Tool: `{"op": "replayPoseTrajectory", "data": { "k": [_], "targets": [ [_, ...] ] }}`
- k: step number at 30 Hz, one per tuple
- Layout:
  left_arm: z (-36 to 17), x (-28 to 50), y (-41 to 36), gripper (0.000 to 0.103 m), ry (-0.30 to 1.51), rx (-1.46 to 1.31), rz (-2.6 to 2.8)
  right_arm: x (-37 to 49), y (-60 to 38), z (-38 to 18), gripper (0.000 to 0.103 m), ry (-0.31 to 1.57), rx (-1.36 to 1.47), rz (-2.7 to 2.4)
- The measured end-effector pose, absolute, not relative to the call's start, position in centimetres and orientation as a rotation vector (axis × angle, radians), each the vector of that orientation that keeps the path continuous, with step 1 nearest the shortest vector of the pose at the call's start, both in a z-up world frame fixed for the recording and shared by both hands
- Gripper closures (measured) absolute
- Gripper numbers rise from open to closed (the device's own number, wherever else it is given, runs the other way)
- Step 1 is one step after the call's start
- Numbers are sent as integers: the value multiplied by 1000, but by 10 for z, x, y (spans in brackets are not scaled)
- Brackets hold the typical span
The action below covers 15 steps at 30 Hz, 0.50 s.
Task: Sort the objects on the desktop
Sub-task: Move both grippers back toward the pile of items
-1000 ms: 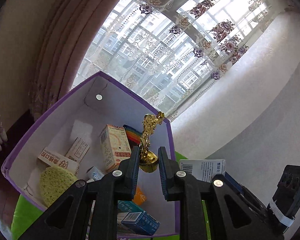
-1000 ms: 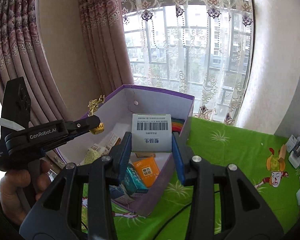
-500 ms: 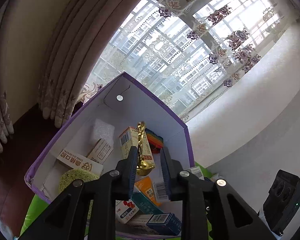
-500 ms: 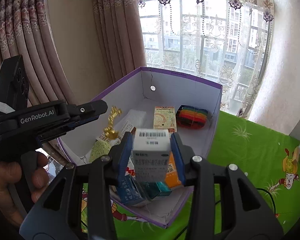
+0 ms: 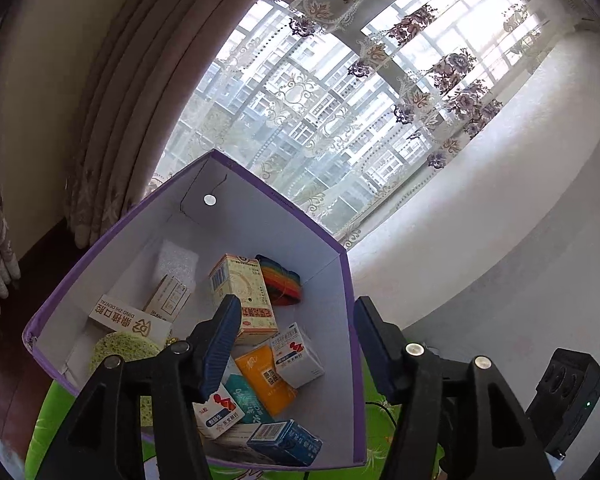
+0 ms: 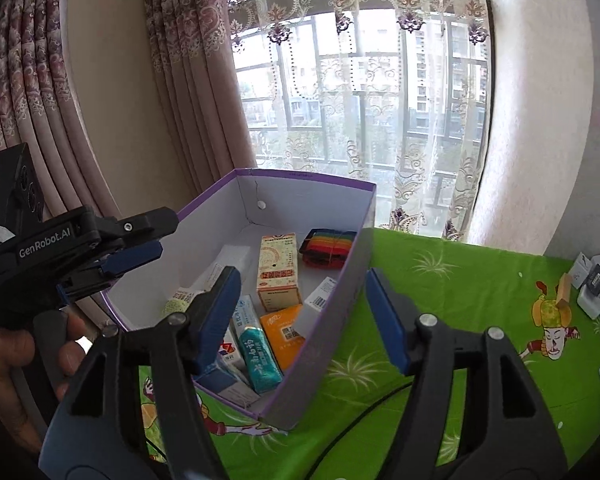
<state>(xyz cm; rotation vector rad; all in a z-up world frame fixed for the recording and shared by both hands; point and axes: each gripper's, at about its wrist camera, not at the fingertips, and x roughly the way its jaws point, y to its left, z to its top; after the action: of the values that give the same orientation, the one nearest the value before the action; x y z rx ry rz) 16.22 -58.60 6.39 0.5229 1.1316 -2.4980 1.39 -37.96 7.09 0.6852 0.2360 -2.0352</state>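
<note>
A purple-rimmed white box stands on the green cloth. It holds several medicine cartons, a rainbow-striped item, an orange carton and a yellow-green sponge. A white barcoded carton lies among them. My left gripper hangs open over the box's left side, with nothing in it. My right gripper is open and bare above the box's near corner. A gold glint shows beside the sponge.
The green cartoon-print cloth stretches to the right, with several small boxes at its far right edge. A black cable runs under my right gripper. A hand grips the left tool. Curtains and a window lie behind the box.
Both grippers have opened. The gold ornament left my left jaws and the white barcoded carton left my right jaws. Both now lie inside the box.
</note>
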Motion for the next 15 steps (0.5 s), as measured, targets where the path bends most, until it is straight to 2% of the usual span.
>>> {"op": "replayPoseTrajectory", "data": {
  "k": [8,15],
  "targets": [
    [86,132,-546,40,1065,554,-2599,-24,-300,72,31,164,693,-2212],
    [105,87,-493,30,972,623,-2722,-65,-217,50,30,175,743,-2298]
  ]
}}
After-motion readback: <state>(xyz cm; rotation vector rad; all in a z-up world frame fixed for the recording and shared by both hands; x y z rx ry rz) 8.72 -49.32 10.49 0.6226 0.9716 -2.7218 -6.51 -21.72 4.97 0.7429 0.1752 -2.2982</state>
